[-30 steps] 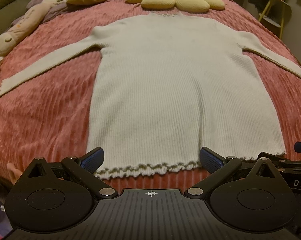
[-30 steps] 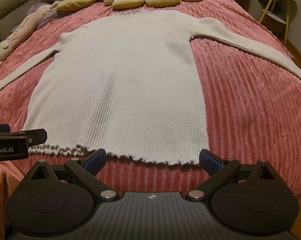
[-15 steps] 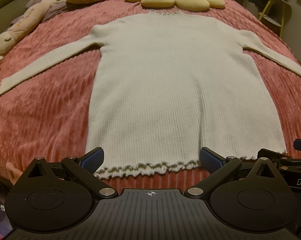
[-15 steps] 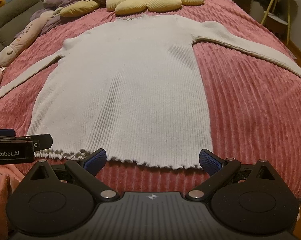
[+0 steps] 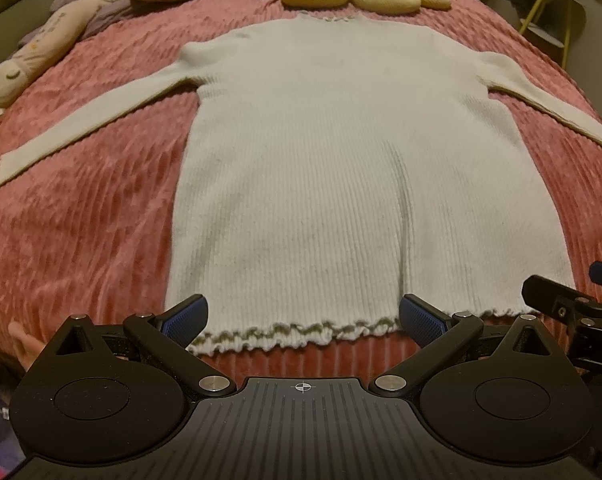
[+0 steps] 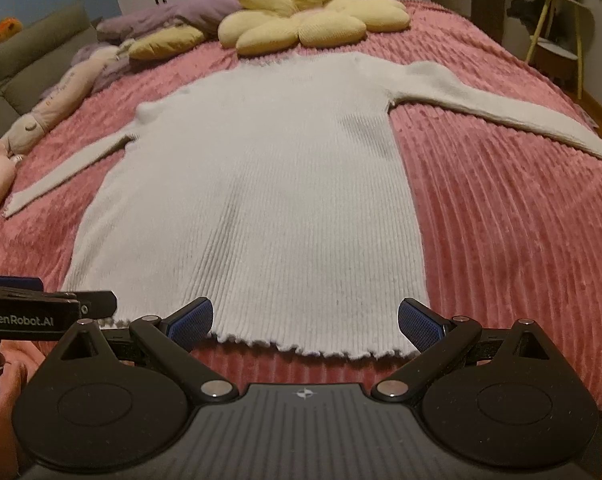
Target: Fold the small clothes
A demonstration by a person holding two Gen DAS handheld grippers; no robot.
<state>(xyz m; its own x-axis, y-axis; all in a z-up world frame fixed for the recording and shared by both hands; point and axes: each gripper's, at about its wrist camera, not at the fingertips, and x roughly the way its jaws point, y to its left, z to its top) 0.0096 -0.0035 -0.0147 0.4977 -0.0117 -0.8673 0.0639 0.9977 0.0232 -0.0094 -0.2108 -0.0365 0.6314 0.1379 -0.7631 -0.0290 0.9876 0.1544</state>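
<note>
A pale ribbed long-sleeved sweater [image 5: 341, 184] lies flat on a pink ribbed bedspread [image 5: 81, 240], collar far, frilled hem near, both sleeves spread out. It also shows in the right wrist view [image 6: 269, 200]. My left gripper [image 5: 303, 314] is open and empty, hovering just short of the hem's left half. My right gripper [image 6: 305, 316] is open and empty, just short of the hem's right half. Each gripper shows at the edge of the other's view.
A yellow flower-shaped cushion [image 6: 301, 20] and purple bedding [image 6: 169, 16] lie beyond the collar. A long plush toy [image 5: 33, 64] lies along the bed's left edge. A yellow-legged side table [image 6: 557, 28] stands to the right of the bed.
The right gripper has tilted up, so more of the far room shows. The left gripper has barely moved. The sweater lies as before.
</note>
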